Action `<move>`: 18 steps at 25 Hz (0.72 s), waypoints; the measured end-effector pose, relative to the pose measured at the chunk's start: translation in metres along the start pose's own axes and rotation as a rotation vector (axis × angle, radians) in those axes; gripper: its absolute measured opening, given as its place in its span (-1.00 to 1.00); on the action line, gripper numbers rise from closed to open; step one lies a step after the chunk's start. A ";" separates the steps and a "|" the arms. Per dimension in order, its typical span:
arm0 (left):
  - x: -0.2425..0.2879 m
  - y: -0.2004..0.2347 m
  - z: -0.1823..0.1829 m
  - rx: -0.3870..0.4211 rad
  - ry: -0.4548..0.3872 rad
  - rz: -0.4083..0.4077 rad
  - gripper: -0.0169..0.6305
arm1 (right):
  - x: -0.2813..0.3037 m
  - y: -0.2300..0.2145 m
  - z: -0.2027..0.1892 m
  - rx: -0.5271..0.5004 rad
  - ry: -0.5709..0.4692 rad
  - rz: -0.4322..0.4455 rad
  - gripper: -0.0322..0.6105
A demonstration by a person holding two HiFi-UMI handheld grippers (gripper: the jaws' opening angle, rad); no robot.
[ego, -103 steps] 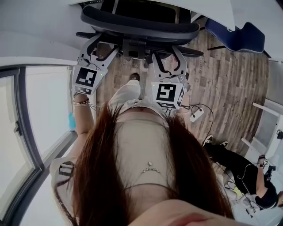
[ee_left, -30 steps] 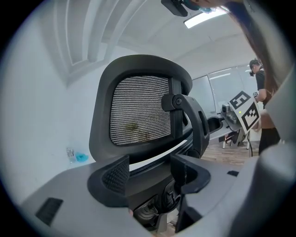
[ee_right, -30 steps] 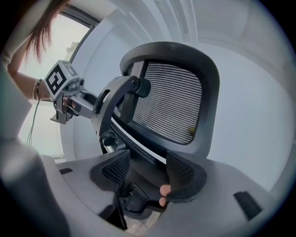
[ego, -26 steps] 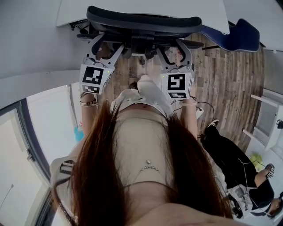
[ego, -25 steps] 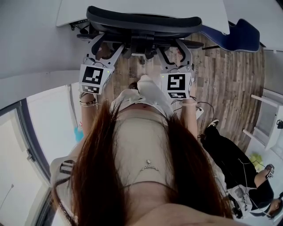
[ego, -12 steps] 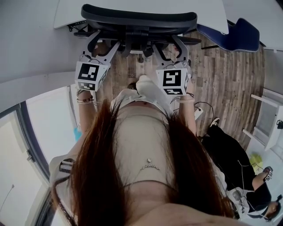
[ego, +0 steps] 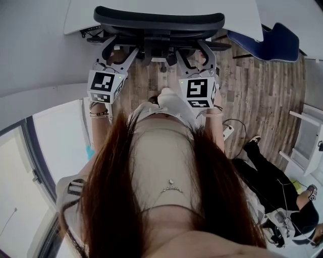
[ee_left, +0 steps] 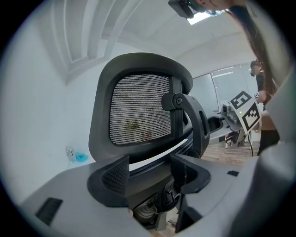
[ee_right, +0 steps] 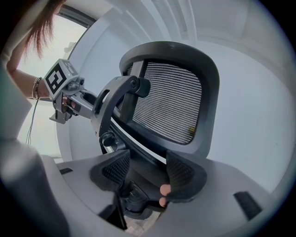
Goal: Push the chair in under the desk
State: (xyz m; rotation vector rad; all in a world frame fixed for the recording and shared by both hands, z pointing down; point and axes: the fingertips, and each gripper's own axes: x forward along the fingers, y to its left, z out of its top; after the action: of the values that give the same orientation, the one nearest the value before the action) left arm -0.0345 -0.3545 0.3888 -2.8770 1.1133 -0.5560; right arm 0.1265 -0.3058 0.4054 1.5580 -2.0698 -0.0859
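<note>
Left claw (ego: 114, 52), right claw (ego: 195, 52): jaws apart, empty. We judge chair (ego: 159, 21) heavy, likely rolling; push rigid backrest frame.

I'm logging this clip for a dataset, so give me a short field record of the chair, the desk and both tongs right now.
chair: black, mesh back, backrest close to the desk edge
desk: white top; whether the chair touches it cannot be told
left tongs: open, at the chair's back frame, left side
right tongs: open, at the back frame, right side
floor: wood planks
nearby: blue chair right of the desk; second person low at the right
</note>
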 end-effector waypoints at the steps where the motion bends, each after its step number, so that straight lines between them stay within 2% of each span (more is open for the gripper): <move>1: 0.000 0.000 0.000 0.000 0.001 0.001 -0.12 | 0.000 0.000 0.000 -0.001 -0.003 -0.001 -0.10; 18: 0.001 -0.001 -0.003 -0.007 0.006 0.019 -0.12 | 0.004 -0.001 -0.002 -0.003 -0.023 0.000 -0.09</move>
State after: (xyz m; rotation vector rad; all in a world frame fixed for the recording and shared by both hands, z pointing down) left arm -0.0341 -0.3547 0.3923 -2.8697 1.1444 -0.5612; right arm 0.1273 -0.3093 0.4088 1.5623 -2.0867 -0.1074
